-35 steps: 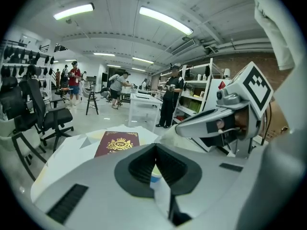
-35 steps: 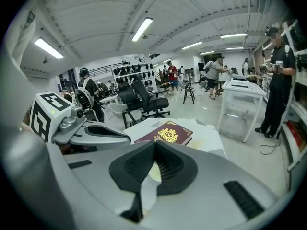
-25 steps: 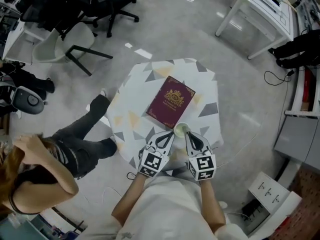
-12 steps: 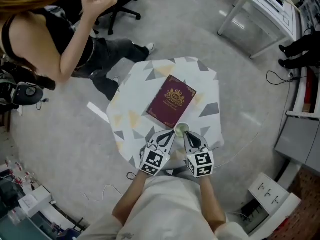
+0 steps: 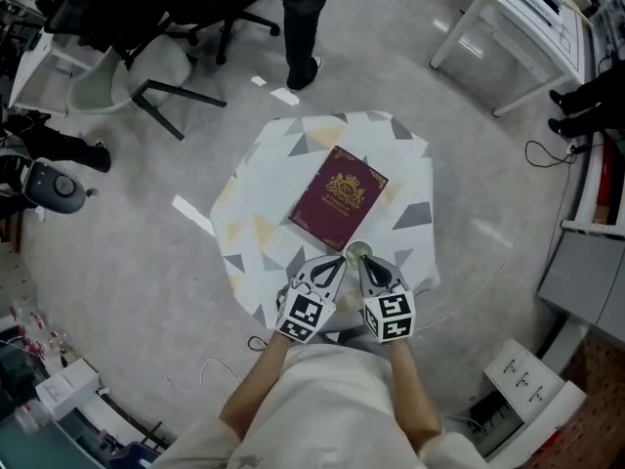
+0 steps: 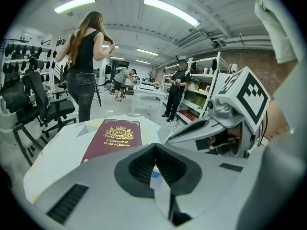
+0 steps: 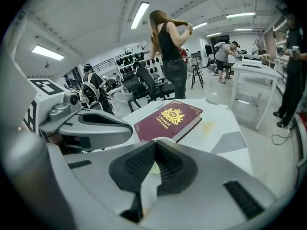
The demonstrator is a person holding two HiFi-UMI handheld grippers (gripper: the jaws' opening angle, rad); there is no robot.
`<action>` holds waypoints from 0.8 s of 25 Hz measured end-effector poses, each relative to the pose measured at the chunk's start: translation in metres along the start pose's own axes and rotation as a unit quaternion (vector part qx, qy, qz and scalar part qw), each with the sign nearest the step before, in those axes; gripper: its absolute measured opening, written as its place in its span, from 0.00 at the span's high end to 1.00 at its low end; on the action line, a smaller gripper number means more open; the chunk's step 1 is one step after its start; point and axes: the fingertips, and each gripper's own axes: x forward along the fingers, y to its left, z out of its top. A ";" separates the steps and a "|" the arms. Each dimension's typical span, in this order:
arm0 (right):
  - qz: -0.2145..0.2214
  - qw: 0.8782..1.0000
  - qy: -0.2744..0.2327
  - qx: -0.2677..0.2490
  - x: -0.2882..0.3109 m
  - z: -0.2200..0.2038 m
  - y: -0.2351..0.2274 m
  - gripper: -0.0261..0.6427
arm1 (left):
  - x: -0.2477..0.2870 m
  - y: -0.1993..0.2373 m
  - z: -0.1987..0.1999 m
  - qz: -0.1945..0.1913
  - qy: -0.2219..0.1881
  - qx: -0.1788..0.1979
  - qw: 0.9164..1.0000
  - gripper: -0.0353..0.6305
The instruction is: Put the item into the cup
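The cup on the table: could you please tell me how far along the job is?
Done: nothing that shows; the cup stands beside the book on the table, its inside too small to read. In hand: nothing; the left gripper and right gripper sit close by it, jaws together and empty. Left: finding an item, gripping it and dropping it in the cup.

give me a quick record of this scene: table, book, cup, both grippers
table: small, covered by a pale cloth with grey and yellow triangles
book: maroon, closed, lying flat on the table
cup: small, pale, upright, by the book's near corner, just ahead of the gripper tips
left gripper: jaws together, nothing held
right gripper: jaws together, nothing held
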 end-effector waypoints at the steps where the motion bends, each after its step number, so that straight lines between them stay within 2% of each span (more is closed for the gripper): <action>1: 0.000 1.000 0.001 -0.001 0.001 -0.001 0.000 0.95 | 0.001 0.000 -0.001 0.000 0.001 0.000 1.000 0.93; 9: -0.002 0.999 0.043 -0.012 0.015 -0.013 -0.004 0.95 | 0.004 0.000 -0.004 -0.001 0.004 -0.004 1.000 0.93; 20: -0.007 0.998 0.067 -0.018 0.029 -0.019 -0.004 0.95 | 0.008 0.002 -0.005 -0.002 0.005 -0.005 1.000 0.93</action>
